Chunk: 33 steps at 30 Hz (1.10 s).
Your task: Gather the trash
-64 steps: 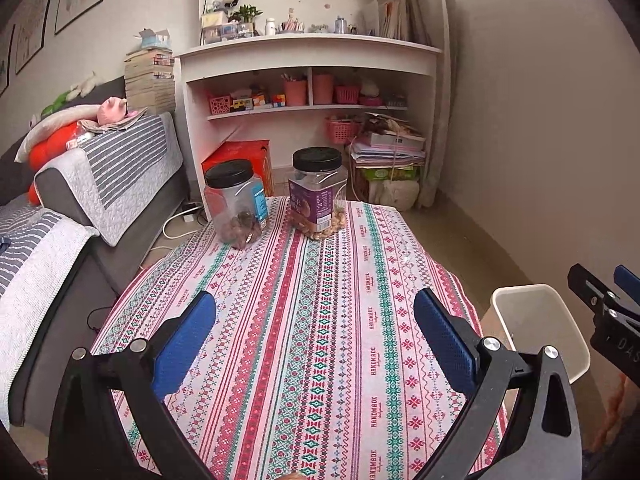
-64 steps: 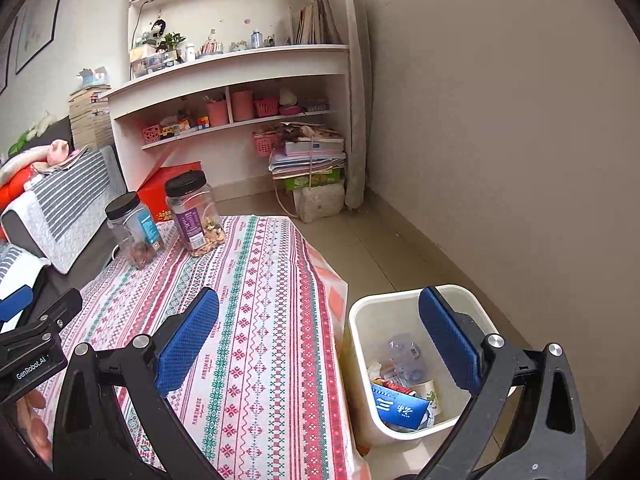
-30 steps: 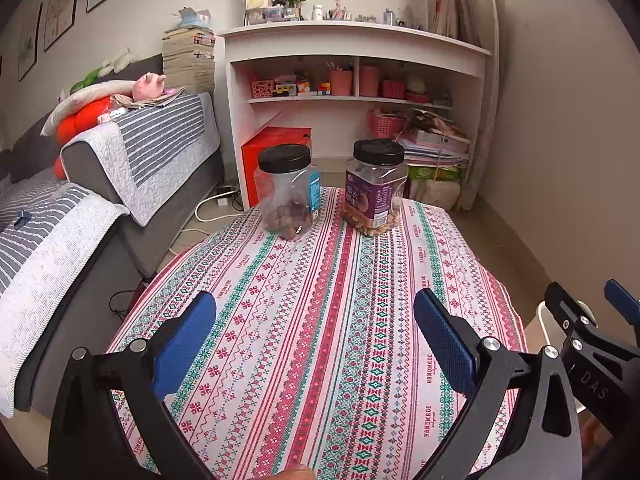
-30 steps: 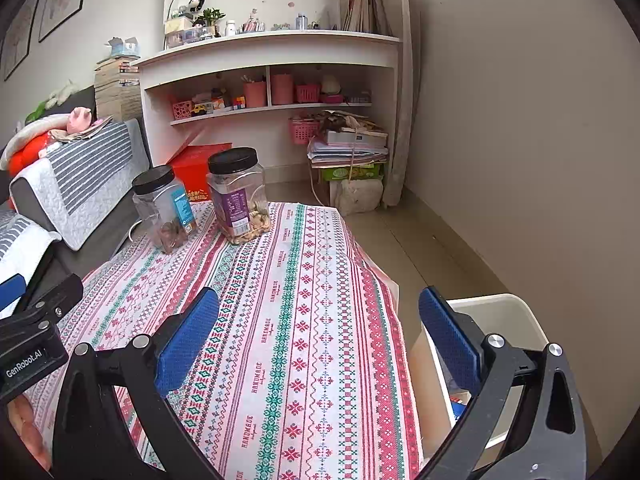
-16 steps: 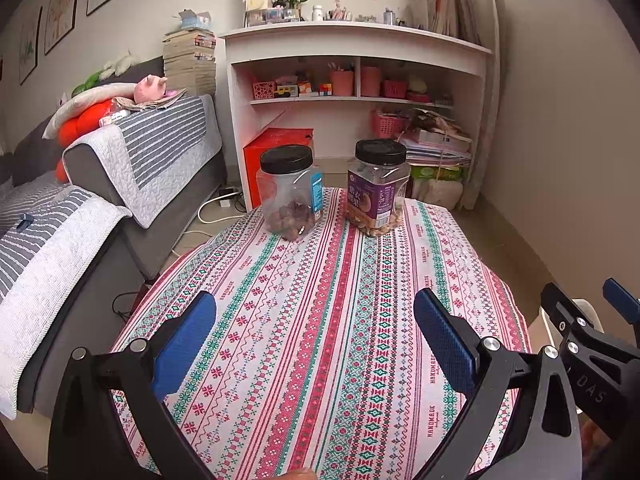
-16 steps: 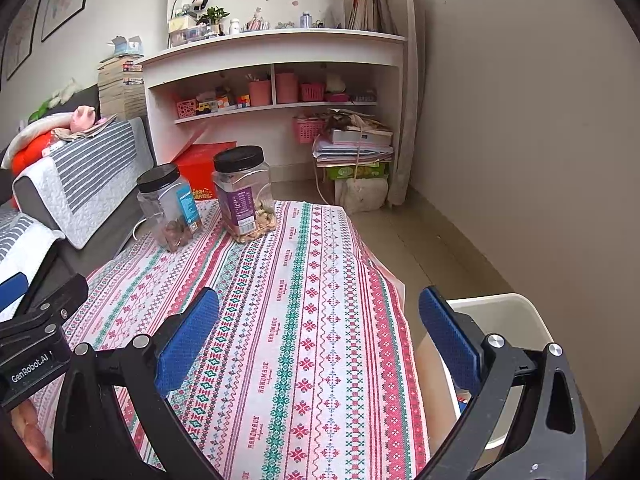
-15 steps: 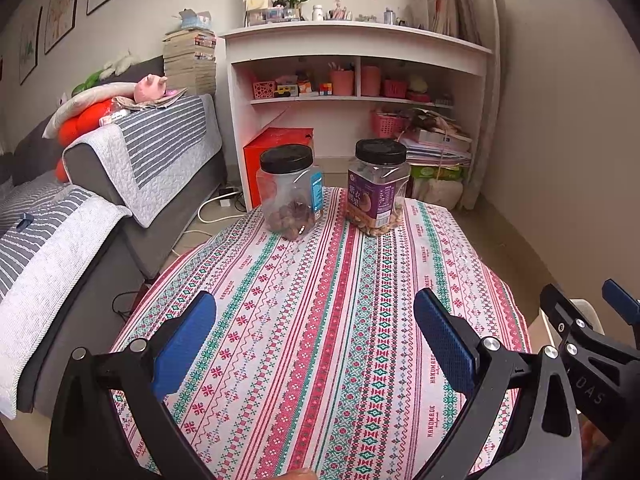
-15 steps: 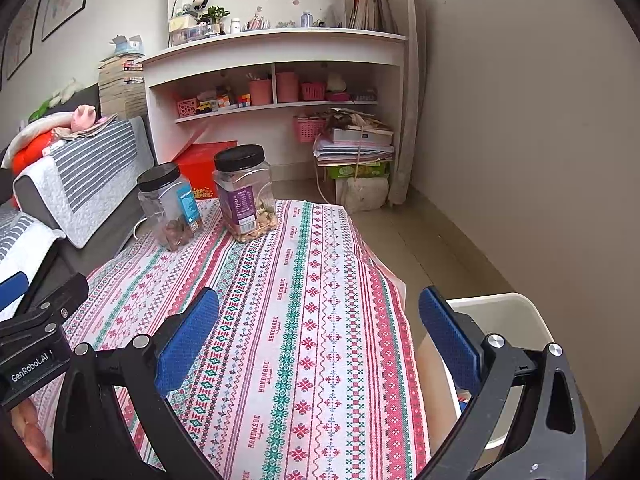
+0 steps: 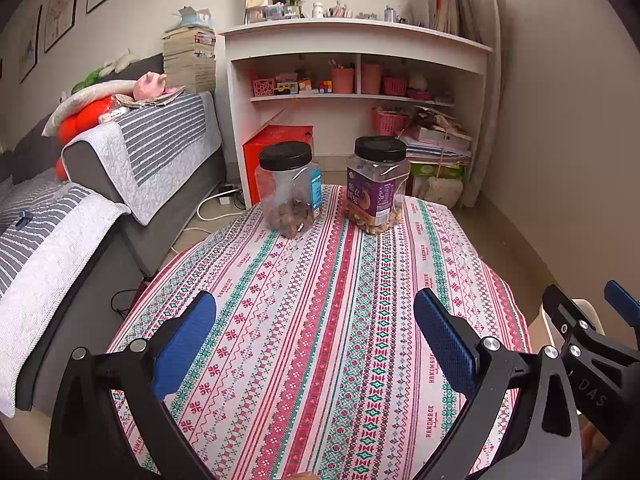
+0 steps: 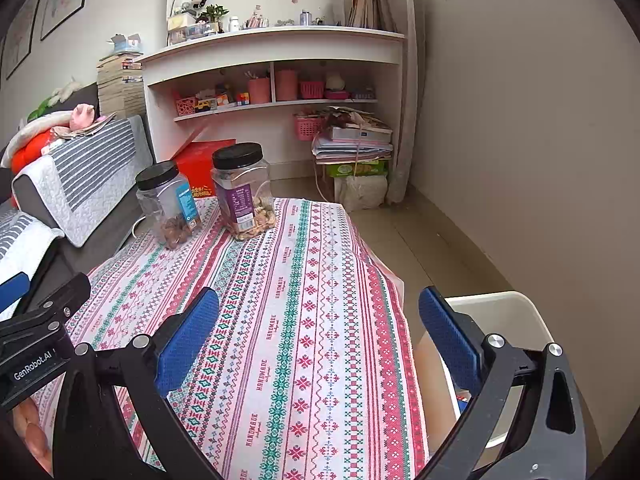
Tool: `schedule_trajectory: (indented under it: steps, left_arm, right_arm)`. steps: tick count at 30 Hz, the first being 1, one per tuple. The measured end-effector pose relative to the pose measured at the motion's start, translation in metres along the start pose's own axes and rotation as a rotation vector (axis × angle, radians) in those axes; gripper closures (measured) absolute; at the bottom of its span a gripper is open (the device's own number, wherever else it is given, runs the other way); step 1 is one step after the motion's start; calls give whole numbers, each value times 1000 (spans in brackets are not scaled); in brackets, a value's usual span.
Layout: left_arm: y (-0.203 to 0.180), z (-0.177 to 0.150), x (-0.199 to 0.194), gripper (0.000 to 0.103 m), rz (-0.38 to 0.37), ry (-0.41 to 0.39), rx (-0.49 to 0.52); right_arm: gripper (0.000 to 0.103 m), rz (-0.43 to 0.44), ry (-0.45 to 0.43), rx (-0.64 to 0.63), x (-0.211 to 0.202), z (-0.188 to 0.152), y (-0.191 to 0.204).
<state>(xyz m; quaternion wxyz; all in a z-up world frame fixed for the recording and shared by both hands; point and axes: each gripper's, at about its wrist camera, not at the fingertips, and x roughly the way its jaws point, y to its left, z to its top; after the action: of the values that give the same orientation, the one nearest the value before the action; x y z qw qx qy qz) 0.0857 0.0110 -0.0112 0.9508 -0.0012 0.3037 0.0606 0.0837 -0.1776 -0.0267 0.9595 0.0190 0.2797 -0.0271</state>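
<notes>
My left gripper (image 9: 314, 332) is open and empty above the near part of the patterned tablecloth (image 9: 320, 300). My right gripper (image 10: 318, 330) is open and empty over the table's right edge. A white trash bin (image 10: 508, 316) stands on the floor just right of the table; a sliver of it also shows in the left wrist view (image 9: 580, 312). I see no loose trash on the cloth. The right gripper's side shows at the left wrist view's right edge (image 9: 592, 344).
Two clear jars with black lids stand at the table's far end: one with a blue label (image 9: 290, 190) and one with a purple label (image 9: 378, 184). A grey sofa (image 9: 120, 168) lies to the left. A white shelf unit (image 9: 352, 92) stands behind, a bare wall to the right.
Both grippers have swung left from the bin toward the table and have held nearly still for the last half second. The bin's inside has dropped out of the right wrist view.
</notes>
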Motion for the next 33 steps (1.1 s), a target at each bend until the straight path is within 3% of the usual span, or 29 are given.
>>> schedule_trajectory:
  steps: [12, 26, 33]
  left_arm:
    - [-2, -2, 3, 7, 10, 0, 4]
    - [-4, -5, 3, 8, -30, -14, 4]
    - [-3, -5, 4, 8, -7, -7, -4]
  right_arm:
    - [7, 7, 14, 3, 2, -2, -2]
    - [7, 11, 22, -5, 5, -3, 1]
    - [7, 0, 17, 6, 6, -4, 1]
